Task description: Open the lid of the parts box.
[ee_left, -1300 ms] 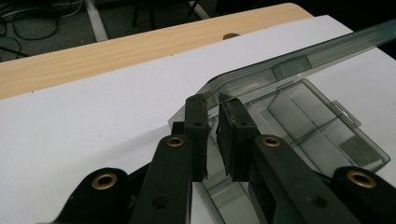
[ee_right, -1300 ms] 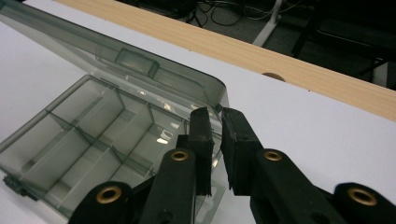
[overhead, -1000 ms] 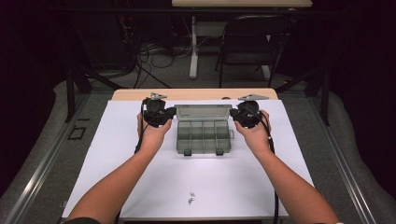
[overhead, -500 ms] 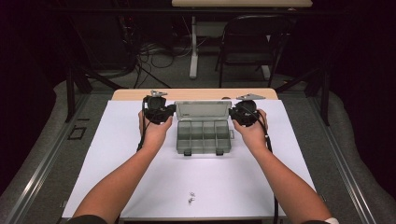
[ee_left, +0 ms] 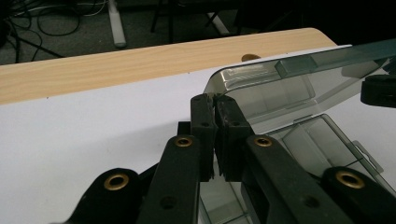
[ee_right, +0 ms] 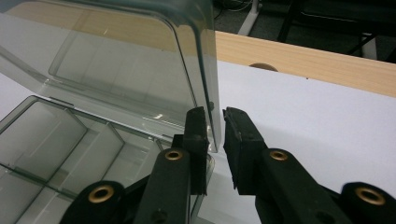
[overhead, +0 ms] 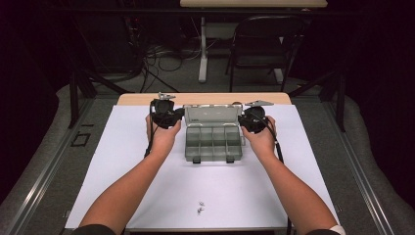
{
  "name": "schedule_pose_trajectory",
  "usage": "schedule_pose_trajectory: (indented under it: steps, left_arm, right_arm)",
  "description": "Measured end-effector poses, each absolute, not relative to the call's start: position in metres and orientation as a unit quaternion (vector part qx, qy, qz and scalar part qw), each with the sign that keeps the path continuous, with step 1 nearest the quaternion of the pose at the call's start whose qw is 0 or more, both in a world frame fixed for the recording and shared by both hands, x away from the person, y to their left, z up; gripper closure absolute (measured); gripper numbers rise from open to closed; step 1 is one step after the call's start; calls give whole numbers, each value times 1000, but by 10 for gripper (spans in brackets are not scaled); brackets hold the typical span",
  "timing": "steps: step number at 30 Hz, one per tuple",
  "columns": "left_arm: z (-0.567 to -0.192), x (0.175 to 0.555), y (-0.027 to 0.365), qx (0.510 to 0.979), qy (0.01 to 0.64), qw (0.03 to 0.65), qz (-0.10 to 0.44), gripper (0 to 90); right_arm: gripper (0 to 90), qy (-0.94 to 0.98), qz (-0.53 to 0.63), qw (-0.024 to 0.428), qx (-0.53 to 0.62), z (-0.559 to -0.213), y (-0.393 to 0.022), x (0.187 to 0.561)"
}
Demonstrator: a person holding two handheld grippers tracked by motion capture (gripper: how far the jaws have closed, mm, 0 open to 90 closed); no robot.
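Note:
A clear grey compartment box (overhead: 213,142) stands open on the white sheet, its lid (overhead: 211,115) raised upright at the back. My left gripper (overhead: 178,115) is at the lid's left edge; in the left gripper view its jaws (ee_left: 215,100) are shut on the corner of the lid (ee_left: 280,88). My right gripper (overhead: 243,119) is at the lid's right edge. Its jaws (ee_right: 215,114) have just been opening and now straddle the edge of the lid (ee_right: 116,60), with a gap on the outer side. The box's compartments (ee_right: 56,140) look empty.
A white sheet (overhead: 205,186) covers the wooden table (overhead: 205,99). Two or three small metal parts (overhead: 199,207) lie near the front edge. Beyond the table are a chair (overhead: 264,44), floor cables and another table's leg.
My right hand has sunk a little beside the lid's right edge. The left hand and the box stay where they were.

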State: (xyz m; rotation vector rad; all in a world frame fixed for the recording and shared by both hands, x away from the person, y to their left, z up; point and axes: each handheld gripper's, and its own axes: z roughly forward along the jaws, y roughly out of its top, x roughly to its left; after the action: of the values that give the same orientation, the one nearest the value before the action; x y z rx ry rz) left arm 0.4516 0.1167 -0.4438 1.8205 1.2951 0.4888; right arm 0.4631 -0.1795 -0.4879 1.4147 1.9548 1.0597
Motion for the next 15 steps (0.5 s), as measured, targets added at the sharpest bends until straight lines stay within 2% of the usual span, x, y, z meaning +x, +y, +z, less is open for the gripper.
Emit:
schedule_pose_trajectory:
  steps: [15]
  left_arm:
    - [-444,452,118,727,512,417,188,856]
  right_arm:
    - [858,707,386,246,539,-492,-177,465]
